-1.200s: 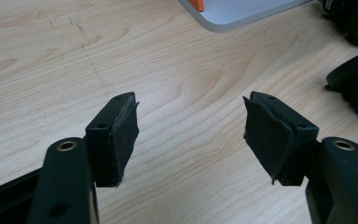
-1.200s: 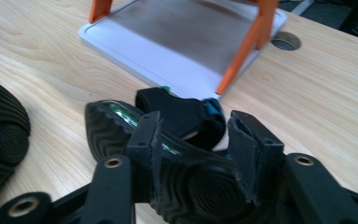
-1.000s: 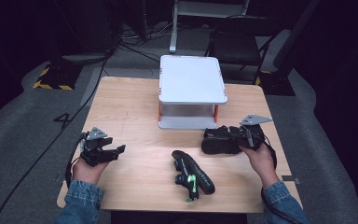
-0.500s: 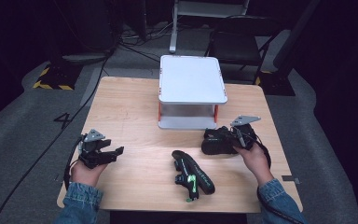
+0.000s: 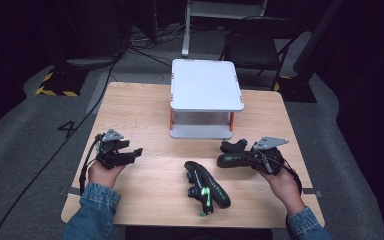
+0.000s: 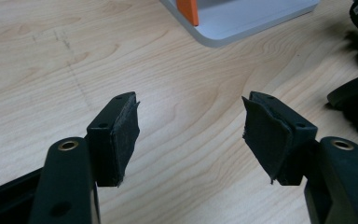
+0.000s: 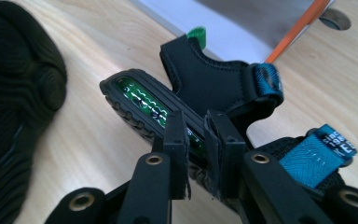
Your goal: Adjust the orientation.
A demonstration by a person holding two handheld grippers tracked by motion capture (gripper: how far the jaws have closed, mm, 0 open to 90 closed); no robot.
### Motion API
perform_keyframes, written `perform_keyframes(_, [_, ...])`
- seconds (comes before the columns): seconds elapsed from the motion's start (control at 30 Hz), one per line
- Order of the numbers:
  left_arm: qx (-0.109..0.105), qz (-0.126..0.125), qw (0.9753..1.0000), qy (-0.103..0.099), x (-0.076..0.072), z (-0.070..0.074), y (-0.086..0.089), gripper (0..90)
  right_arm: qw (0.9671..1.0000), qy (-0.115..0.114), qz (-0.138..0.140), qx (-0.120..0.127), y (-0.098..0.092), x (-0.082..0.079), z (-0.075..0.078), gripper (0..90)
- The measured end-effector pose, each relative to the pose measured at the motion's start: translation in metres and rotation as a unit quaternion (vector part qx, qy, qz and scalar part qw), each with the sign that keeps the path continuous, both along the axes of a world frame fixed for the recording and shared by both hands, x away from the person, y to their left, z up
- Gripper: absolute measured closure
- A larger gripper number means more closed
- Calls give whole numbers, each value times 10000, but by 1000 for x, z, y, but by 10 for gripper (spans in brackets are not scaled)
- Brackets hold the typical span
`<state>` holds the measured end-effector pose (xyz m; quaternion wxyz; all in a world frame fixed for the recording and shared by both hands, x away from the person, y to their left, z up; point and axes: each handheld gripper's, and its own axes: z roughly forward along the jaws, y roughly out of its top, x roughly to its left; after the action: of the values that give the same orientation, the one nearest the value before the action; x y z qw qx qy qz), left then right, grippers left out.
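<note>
L gripper sits at approx 9 o'clock on the wooden table, jaws spread wide w/ nothing between them; in the left gripper view the torn pads frame bare wood only. At 12 o'clock stands the white two-tier shelf w/ orange posts, top bare. At approx 6 o'clock, near the front edge, lies one black sandal w/ green accents, sole partly up, untouched. At approx 3 o'clock the R gripper holds the second sandal, just in front of the shelf's right corner; in the right gripper view the jaws are pinched on the sole edge of that sandal, green tread insert showing, straps hanging toward the shelf. The sandal looks tipped on its side, prob. barely off the table or resting on it; can't tell which. Step in hand, as I judge it: carry this sandal to the shelf. To do it well: keep the pinch firm since the grip is only on a thin rim and the strap side is heavier, so it may rotate; lift before moving, clear the orange post, keep the loose straps from snagging the lower tier's edge, set it flat before releasing. Count: 2 sandals, 1 shelf, 2 grippers, 1 table.
</note>
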<state>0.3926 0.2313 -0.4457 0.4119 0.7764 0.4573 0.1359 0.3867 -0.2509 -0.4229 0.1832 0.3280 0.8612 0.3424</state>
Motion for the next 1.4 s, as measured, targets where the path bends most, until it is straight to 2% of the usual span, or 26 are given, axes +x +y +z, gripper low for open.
perform_keyframes(0.07, [12,-44,10000,55,5,0,-4,357,10000,43,24,-1,-1,-5,0,792])
perform_keyframes(0.3, [16,-183,9998,30,13,0,-14,356,9998,133,57,-130,-3,-21,-3,801])
perform_keyframes(0.5, [-51,-215,9997,39,17,-1,-15,357,9993,320,129,-115,-7,-29,-8,806])
perform_keyframes(0.6, [-86,-174,9998,47,17,-1,-13,357,9984,514,173,-136,-8,-34,-15,798])
perform_keyframes(0.7, [-63,-166,9998,59,16,-1,-13,356,9966,743,302,-199,-9,-37,-25,774])
perform_keyframes(0.8, [-26,-152,9999,42,14,-1,-12,356,9933,961,458,-453,-6,-40,-37,750])
perform_keyframes(0.83, [-26,-152,9999,42,14,-1,-12,356,9933,961,458,-453,-6,-40,-37,750])
perform_keyframes(0.87, [-32,-145,9999,53,13,-1,-11,356,9925,986,550,-470,-4,-43,-38,672])
perform_keyframes(0.97, [-13,-128,9999,65,12,-1,-10,355,9916,993,652,-510,0,-45,-34,660])
perform_keyframes(1.0, [0,-104,9999,61,11,-2,-10,355,9906,1001,726,-578,2,-47,-27,654])
perform_keyframes(1.07, [2,-98,9999,62,10,-2,-8,354,9913,958,782,-455,1,-49,-16,651])
perform_keyframes(1.2, [4,-37,10000,92,7,-3,-3,354,9945,738,745,53,-4,-49,6,621])
perform_keyframes(1.23, [4,-37,10000,92,7,-3,-3,354,9945,738,745,53,-4,-49,6,621])
perform_keyframes(1.27, [-6,18,10000,98,4,-4,-2,354,9966,537,566,246,-7,-48,15,605])
perform_keyframes(1.33, [2,28,9999,108,2,-5,0,354,9986,313,226,357,-11,-44,19,542])
perform_keyframes(1.37, [2,28,9999,108,2,-5,0,354,9986,313,226,357,-11,-44,19,542])
perform_keyframes(1.4, [55,49,9999,123,-1,-4,2,353,9981,333,-119,504,-16,-38,16,468])
